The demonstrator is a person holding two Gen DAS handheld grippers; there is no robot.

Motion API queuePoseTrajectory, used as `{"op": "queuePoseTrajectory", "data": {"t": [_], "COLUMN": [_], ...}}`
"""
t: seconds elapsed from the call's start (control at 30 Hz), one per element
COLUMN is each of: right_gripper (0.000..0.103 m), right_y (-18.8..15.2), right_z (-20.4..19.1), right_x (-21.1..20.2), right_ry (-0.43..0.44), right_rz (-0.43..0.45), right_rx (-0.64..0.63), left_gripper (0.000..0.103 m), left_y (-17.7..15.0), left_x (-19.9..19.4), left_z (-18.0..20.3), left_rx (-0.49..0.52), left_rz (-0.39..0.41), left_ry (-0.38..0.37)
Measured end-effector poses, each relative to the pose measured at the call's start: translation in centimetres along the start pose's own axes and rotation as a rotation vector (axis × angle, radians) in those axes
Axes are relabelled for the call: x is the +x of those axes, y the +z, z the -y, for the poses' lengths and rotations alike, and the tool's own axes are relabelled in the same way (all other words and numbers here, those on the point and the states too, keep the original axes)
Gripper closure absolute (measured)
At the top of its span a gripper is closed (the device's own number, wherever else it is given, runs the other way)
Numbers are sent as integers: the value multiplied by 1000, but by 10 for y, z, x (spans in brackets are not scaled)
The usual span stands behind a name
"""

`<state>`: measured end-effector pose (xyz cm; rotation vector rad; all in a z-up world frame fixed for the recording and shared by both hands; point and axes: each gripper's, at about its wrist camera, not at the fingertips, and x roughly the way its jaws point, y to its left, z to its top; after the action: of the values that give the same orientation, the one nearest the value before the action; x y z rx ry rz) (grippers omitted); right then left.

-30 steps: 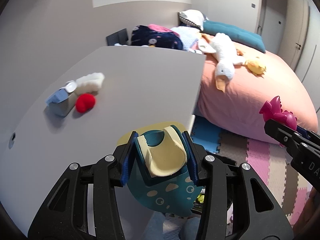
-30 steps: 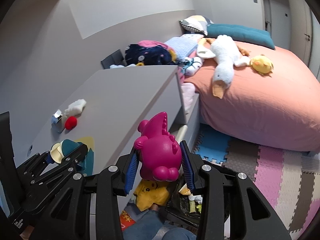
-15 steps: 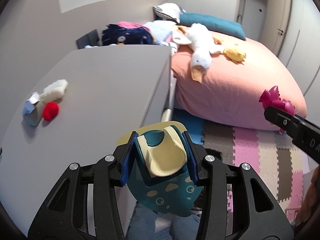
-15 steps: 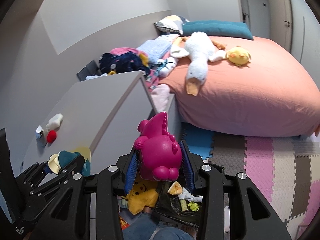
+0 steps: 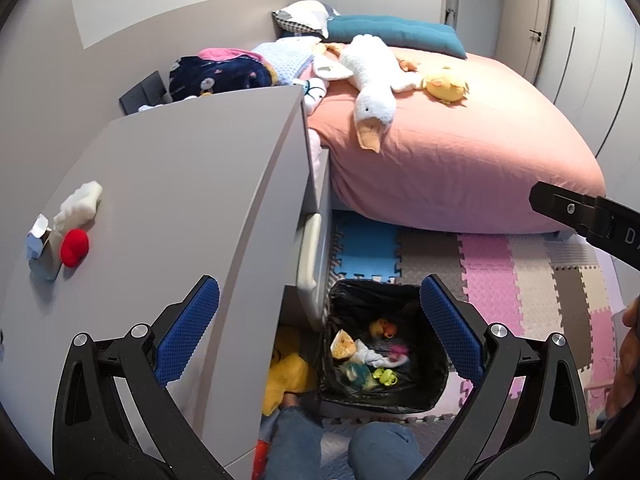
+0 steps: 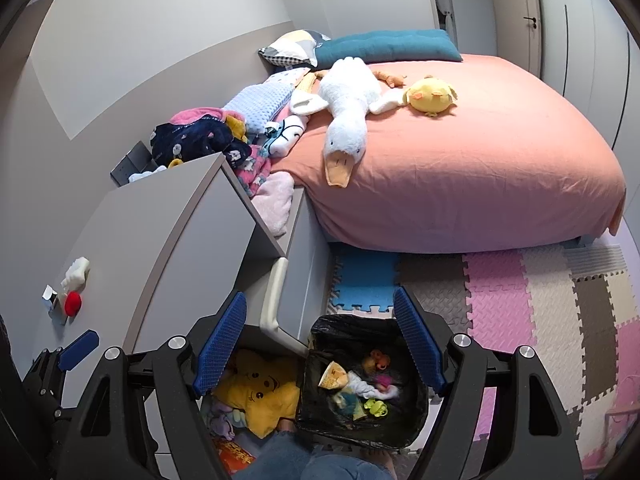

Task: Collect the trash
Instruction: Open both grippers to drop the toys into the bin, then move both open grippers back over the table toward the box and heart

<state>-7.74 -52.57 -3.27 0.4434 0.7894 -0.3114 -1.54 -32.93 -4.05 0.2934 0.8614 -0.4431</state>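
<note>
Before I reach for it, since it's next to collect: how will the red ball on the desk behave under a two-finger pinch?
The red ball looks fuzzy and small, so probably light and squashy. Being round, it may roll off if nudged. It touches the white piece, which could shift too.

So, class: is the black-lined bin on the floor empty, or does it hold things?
Holding things. The bin has a paper cup, a small green toy and other bits lying in its bottom.
</note>
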Motion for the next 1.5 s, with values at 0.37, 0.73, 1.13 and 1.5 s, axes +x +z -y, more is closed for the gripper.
{"op": "queuePoseTrajectory", "data": {"t": [0.37,0.73,1.13,1.5], "right_gripper": [26,26,26,26], "right_y": [-4,-11,-21,-26], "right_z": [-25,-67,-116,-165], "right_x": [8,17,27,41], "right_ry": [41,89,140,184], "right_rz": [-17,-38,-60,-86], "right_rx": [-43,-115,-197,-272], "left_gripper": [6,6,6,6], "left_y": [-6,-14,-24,-23], "left_x": [-5,-13,-27,-41], "left_z": [-27,-64,-119,-178], "left_rx": [-61,-125,-220,-333], "left_rz": [-3,4,18,40], "left_ry": [33,88,157,218]}}
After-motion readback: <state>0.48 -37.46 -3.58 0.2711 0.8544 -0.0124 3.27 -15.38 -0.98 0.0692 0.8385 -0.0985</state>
